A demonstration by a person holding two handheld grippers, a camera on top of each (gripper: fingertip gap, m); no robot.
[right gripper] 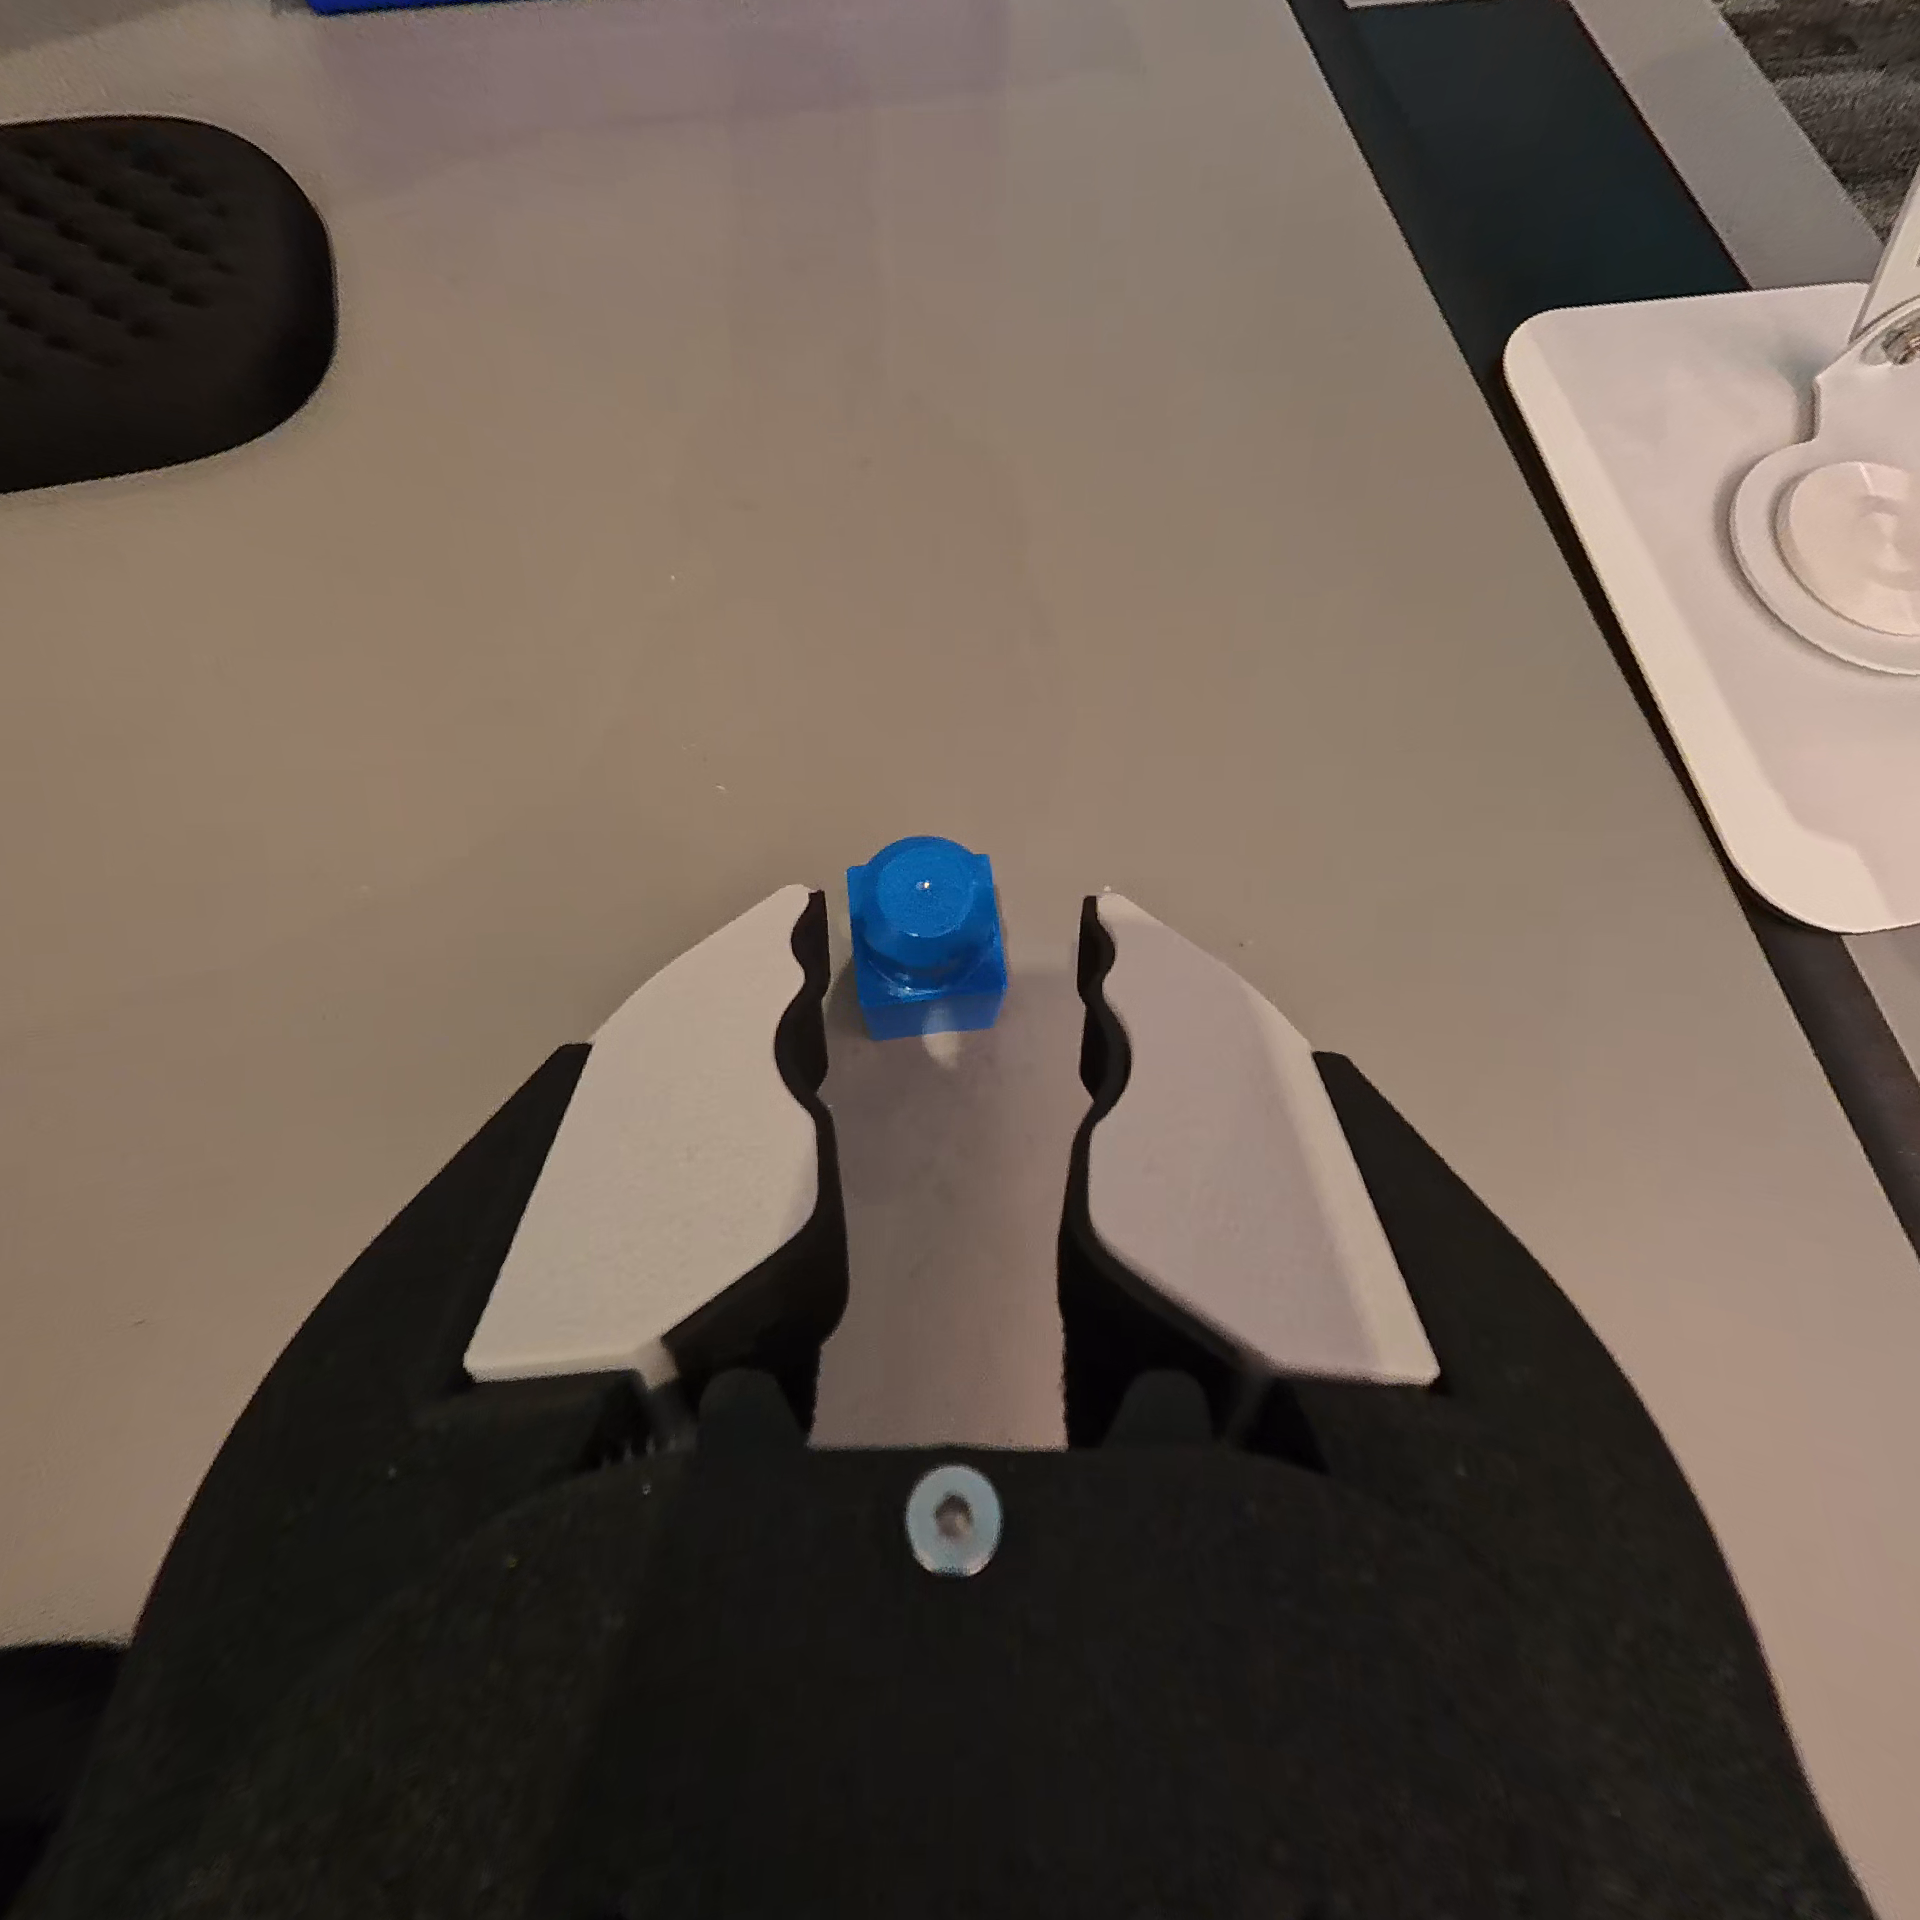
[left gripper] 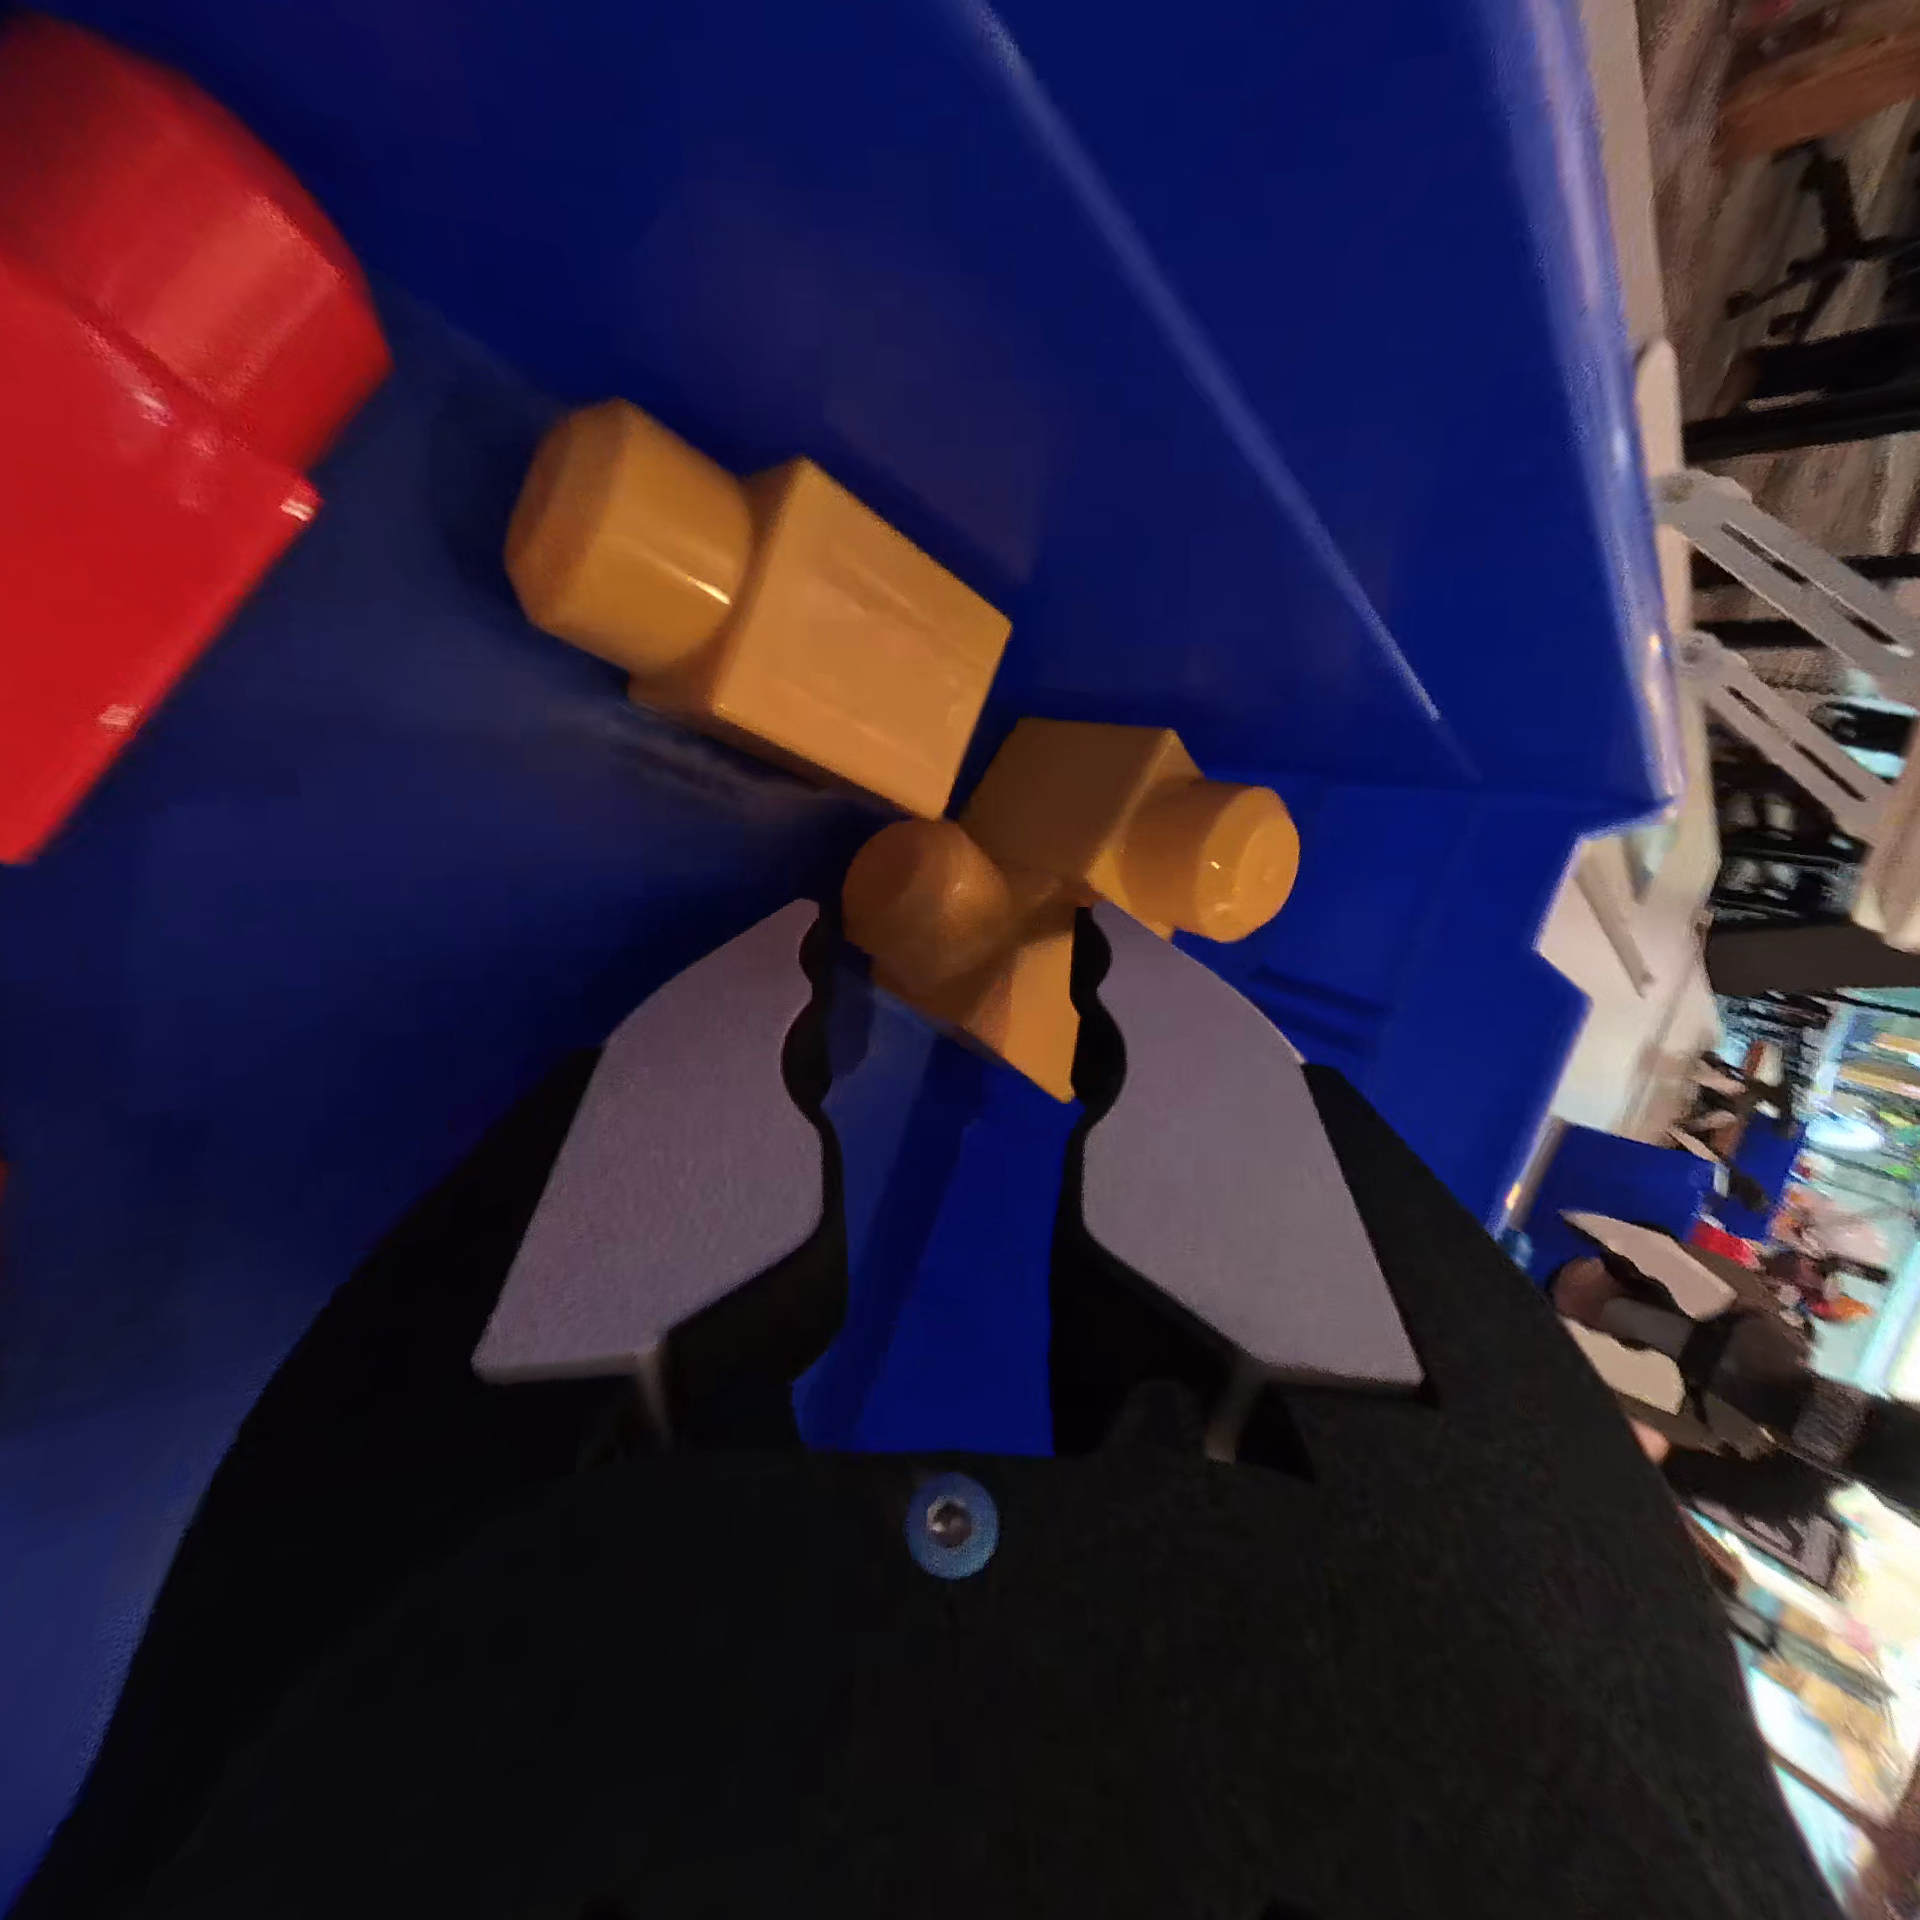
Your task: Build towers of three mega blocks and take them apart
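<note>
Yellow block [left gripper: 977, 961] gripped by left gripper [left gripper: 951, 925] inside blue bin [left gripper: 1195, 364]; right gripper [right gripper: 954, 920] open, blue block [right gripper: 928, 940] between its fingers, bare surface [right gripper: 831, 468] ahead.

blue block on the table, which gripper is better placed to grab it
Right. The right gripper is open with the blue block between its fingertips; the left gripper is in the blue bin around a yellow block.

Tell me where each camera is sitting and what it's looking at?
Left wrist view: sits on the left gripper, tipped into a blue bin, looking at three yellow blocks and a red block; its own fingers frame the nearest yellow block.
Right wrist view: sits on the right gripper, looking down and forward at a blue block on the grey table; its fingers are open.
Shared: no object appears in both; each shows only its own gripper.
</note>
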